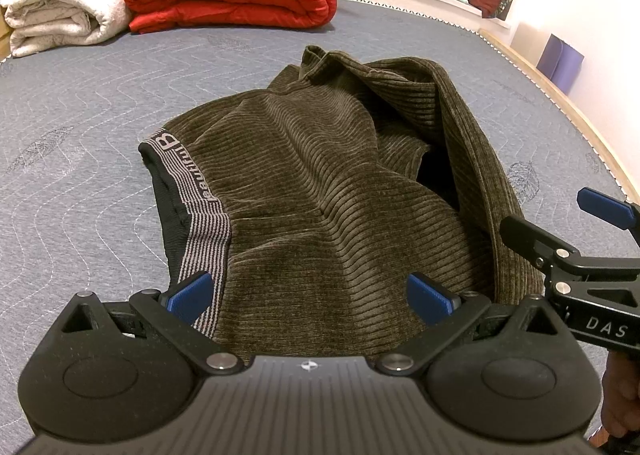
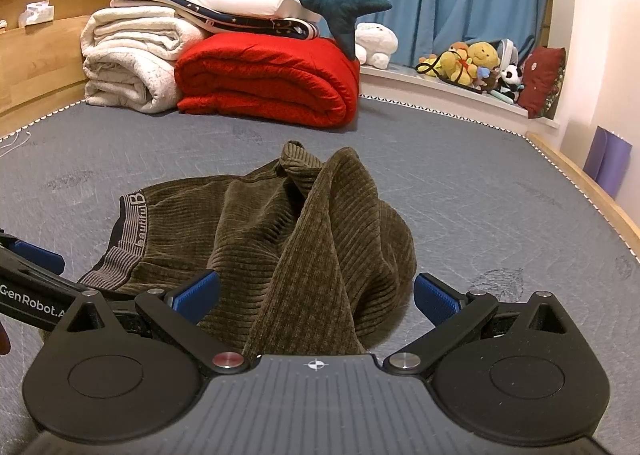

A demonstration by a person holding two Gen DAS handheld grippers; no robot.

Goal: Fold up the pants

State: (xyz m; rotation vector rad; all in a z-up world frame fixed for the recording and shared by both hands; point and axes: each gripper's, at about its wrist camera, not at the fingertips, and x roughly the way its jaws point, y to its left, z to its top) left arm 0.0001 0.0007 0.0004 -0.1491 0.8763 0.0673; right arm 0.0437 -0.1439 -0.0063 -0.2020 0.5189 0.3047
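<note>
Ahead of both tools: pants (image 1: 320,191), heaped.
Left gripper (image 1: 312,297): jaws apart, empty.
Right gripper (image 2: 316,297): jaws apart, empty.
Fabric: soft, limp, grippy corduroy.
Hold: likely waistband (image 1: 200,211).

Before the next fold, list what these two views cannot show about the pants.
- Pants near hem: both views, hidden beneath the gripper bodies.
- Pant legs: left wrist view, buried in the bunched folds; their layout is unreadable.
- Waistband lettering: partly creased in both views.
- Right gripper: in the left wrist view, cut off by the right edge.
</note>
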